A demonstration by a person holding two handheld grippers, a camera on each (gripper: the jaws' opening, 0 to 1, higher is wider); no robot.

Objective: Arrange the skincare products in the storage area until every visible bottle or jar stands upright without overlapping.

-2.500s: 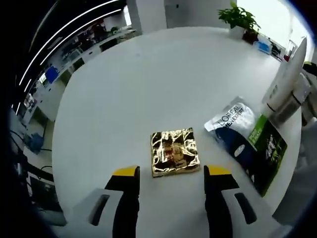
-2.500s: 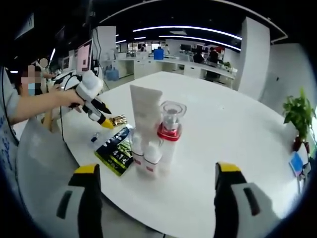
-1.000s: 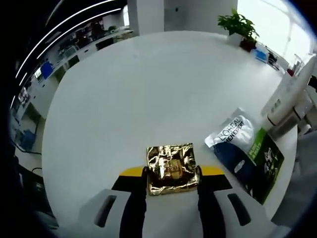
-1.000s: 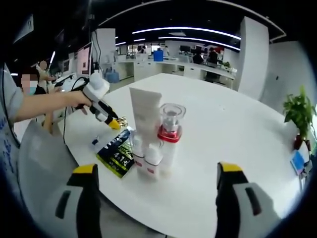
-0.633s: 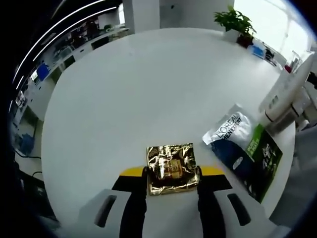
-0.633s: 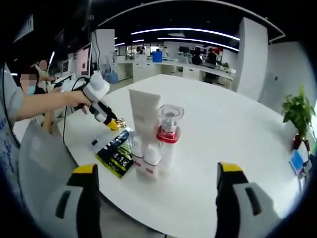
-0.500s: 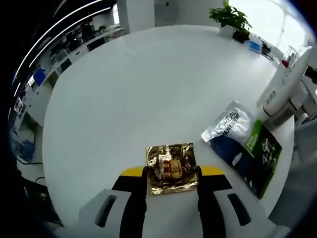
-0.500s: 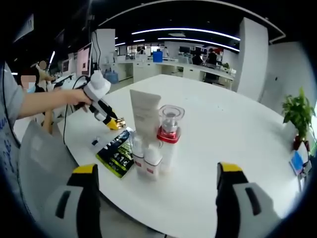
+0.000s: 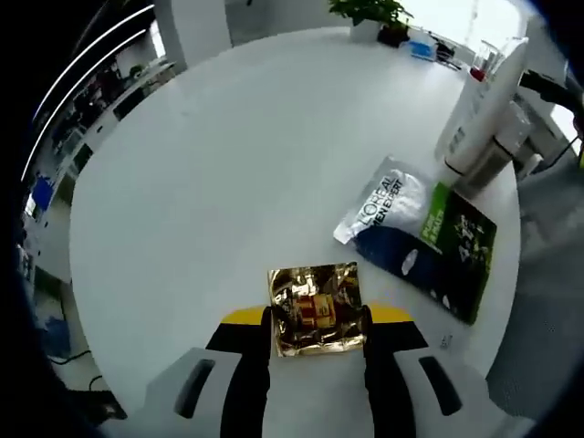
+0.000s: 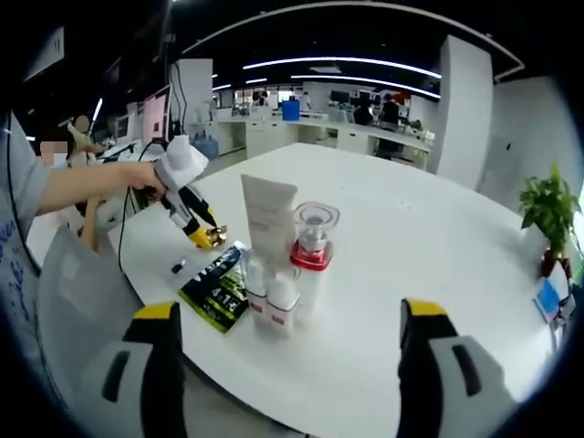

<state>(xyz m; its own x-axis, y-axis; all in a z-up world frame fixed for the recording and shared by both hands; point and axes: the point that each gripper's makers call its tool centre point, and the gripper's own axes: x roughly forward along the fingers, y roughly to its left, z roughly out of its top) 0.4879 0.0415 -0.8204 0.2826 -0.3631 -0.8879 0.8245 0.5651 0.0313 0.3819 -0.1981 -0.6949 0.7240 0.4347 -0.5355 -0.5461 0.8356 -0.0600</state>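
Note:
A crinkled gold foil packet [image 9: 316, 308] is pinched between the yellow-tipped jaws of my left gripper [image 9: 317, 317], held above the white round table [image 9: 228, 155]. From the right gripper view, the left gripper [image 10: 203, 235] holds the gold packet [image 10: 217, 237] in the air to the left of the products. A tall white tube [image 10: 269, 217], a bottle with a clear cap and red collar [image 10: 313, 246] and two small white bottles [image 10: 274, 297] stand upright together. A dark L'Oreal sachet [image 9: 415, 237] lies flat beside them. My right gripper [image 10: 289, 312] is open, short of the group.
A person's sleeve and hand [image 10: 82, 187] reach in from the left. A tiny dark item [image 10: 178, 267] lies near the sachet [image 10: 214, 287]. A potted plant [image 10: 547, 208] and a blue object [image 10: 546, 297] sit at the table's far right edge.
My left gripper, open around the gold packet 2.5 s ago, has shut on it and raised it off the table, swinging toward the sachet. The right gripper has stayed put.

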